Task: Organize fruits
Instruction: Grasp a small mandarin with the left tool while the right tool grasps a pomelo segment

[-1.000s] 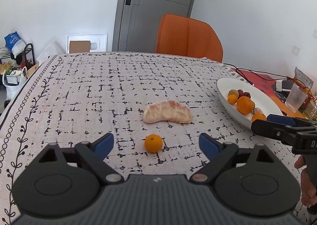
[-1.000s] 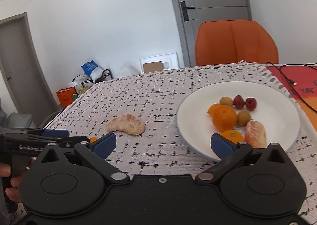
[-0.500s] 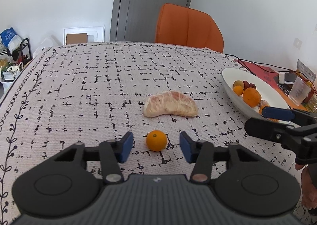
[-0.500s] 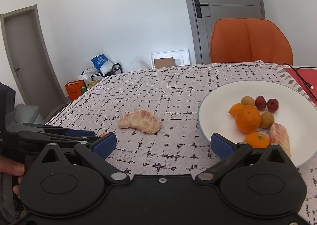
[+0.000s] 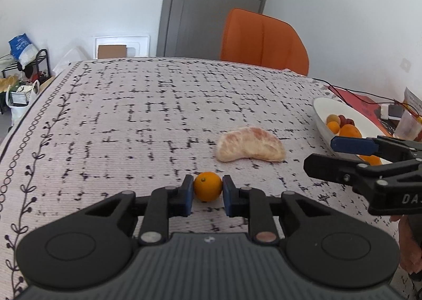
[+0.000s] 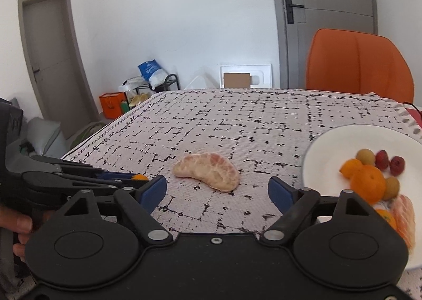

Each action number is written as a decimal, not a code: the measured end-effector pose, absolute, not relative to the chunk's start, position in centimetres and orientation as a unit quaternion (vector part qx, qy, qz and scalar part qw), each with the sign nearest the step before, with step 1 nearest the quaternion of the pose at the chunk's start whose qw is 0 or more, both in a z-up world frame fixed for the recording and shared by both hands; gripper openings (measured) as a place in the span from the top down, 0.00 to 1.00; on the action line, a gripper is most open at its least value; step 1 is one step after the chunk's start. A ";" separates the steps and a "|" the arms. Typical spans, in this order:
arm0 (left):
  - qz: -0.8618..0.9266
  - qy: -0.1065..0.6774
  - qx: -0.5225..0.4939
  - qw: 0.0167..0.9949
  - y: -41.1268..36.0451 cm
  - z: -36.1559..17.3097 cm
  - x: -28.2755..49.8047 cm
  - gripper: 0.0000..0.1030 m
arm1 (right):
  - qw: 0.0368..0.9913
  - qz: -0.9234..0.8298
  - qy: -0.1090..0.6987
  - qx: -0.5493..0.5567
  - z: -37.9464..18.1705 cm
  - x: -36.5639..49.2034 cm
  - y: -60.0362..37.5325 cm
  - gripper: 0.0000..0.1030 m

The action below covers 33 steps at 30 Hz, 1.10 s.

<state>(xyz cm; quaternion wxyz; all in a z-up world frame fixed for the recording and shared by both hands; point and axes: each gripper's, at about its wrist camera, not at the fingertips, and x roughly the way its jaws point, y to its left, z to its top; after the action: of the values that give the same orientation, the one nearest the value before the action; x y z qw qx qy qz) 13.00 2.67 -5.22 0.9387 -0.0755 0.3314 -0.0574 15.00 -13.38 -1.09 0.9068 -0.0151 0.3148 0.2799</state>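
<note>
My left gripper [image 5: 207, 191] is shut on a small orange [image 5: 207, 186] that rests on the patterned tablecloth [image 5: 132, 120]. A peeled pomelo segment [image 5: 250, 148] lies just beyond it, to the right. In the right wrist view the pomelo segment [image 6: 209, 172] lies ahead of my open, empty right gripper [image 6: 217, 190]. The small orange [image 6: 139, 177] peeks out between the left gripper's fingers at the left. A white plate [image 6: 329, 147] at the right holds oranges, a pomelo piece and small round fruits. The plate [image 5: 323, 112] also shows at the right in the left wrist view.
An orange chair [image 5: 263, 41] stands behind the table's far edge. Cables, a red mat and a plastic cup [image 5: 407, 125] lie beyond the plate at the right. The right gripper's body [image 5: 369, 165] hovers near the plate.
My left gripper has closed from wide open onto the small orange. The right gripper has swung left, from the plate toward the pomelo segment.
</note>
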 end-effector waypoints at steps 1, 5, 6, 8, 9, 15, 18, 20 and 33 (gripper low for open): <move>-0.054 0.330 -0.078 0.939 3.0 -5.2 12.9 0.79 | 0.906 0.281 0.317 -0.017 -1.2 15.2 -13.2 0.20; -0.044 0.327 -0.085 0.940 4.0 -5.2 12.8 0.79 | 0.902 0.286 0.323 -0.030 -1.4 16.0 -12.2 0.21; -0.042 0.326 -0.088 0.940 4.3 -5.2 12.8 0.79 | 0.901 0.286 0.325 -0.033 -1.5 16.1 -12.0 0.21; -0.038 0.326 -0.092 0.940 4.7 -5.3 12.7 0.79 | 0.899 0.288 0.328 -0.039 -1.6 16.5 -11.6 0.21; -0.036 0.326 -0.094 0.940 4.9 -5.3 12.6 0.79 | 0.898 0.289 0.329 -0.041 -1.7 16.6 -11.5 0.21; -0.028 0.323 -0.105 0.940 6.2 -5.5 12.3 0.79 | 0.892 0.293 0.341 -0.056 -2.4 18.1 -10.2 0.25; -0.021 0.322 -0.110 0.940 7.0 -5.6 12.1 0.79 | 0.889 0.293 0.347 -0.064 -2.9 18.7 -9.6 0.26; -0.015 0.321 -0.113 0.940 7.4 -5.6 11.9 0.79 | 0.888 0.292 0.349 -0.070 -3.1 19.0 -9.4 0.26; -0.007 0.317 -0.124 0.940 8.4 -5.6 11.3 0.79 | 0.879 0.290 0.370 -0.077 -3.6 18.8 -9.2 0.54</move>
<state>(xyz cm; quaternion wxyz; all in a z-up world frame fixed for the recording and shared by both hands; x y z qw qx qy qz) 11.31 8.42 -5.60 0.9404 -0.1242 0.3166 -0.0068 18.83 -9.20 -3.63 0.8792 -0.0774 0.3697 0.2903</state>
